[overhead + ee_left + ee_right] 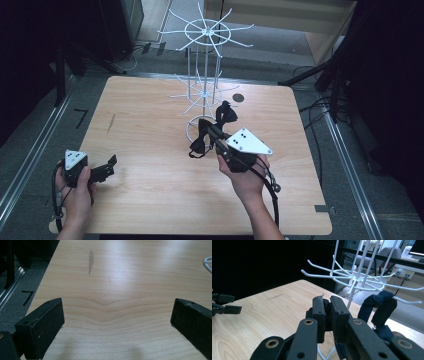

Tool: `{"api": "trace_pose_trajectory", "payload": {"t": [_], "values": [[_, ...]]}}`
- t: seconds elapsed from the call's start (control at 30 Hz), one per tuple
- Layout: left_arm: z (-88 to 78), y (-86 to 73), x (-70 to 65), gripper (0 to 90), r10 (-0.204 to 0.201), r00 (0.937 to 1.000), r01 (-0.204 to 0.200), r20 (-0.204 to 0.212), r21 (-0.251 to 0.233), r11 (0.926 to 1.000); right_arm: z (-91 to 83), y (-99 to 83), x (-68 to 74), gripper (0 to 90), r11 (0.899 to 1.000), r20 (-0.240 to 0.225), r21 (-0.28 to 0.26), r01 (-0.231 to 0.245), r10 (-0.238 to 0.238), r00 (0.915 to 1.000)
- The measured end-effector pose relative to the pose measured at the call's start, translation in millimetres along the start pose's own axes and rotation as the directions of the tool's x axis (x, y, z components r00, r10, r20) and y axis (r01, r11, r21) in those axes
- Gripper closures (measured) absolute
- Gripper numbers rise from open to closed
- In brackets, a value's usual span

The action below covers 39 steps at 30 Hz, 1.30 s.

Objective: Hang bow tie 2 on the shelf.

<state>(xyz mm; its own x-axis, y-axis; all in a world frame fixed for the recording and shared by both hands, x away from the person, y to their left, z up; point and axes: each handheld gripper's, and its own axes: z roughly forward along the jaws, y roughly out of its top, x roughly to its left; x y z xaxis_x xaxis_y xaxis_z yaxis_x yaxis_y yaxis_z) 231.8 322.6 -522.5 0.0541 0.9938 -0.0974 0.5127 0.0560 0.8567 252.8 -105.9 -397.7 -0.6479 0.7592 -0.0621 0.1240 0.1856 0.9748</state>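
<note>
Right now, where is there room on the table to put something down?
Bare wood lies between the left gripper and the white wire rack, and along the table's near edge. It is crowded by the rack's foot, where the right gripper holds a dark bow tie.

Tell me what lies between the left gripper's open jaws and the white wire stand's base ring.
Bare light wood tabletop: in the left gripper view nothing lies between the left gripper and the base ring of the white wire stand.
</note>
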Motion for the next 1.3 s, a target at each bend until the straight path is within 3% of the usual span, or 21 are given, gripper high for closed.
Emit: {"api": "trace_pose_trajectory", "payload": {"t": [0.87, 1.3], "values": [[0.2, -0.1, 0.1, 0.0, 0.0, 1.0, 0.0, 0.001, -0.002, 1.0, 2.2, 16.0, -4.3, 84.1, 1.0, -0.009, -0.022, 0.016, -0.016, 0.9998], [0.7, -0.1, 0.2, 0.0, -0.003, 1.0, 0.003, -0.001, -0.006, 1.0, 2.8, 22.2, -13.2, 84.0, 0.999, -0.004, -0.031, 0.009, -0.009, 1.0]]}}
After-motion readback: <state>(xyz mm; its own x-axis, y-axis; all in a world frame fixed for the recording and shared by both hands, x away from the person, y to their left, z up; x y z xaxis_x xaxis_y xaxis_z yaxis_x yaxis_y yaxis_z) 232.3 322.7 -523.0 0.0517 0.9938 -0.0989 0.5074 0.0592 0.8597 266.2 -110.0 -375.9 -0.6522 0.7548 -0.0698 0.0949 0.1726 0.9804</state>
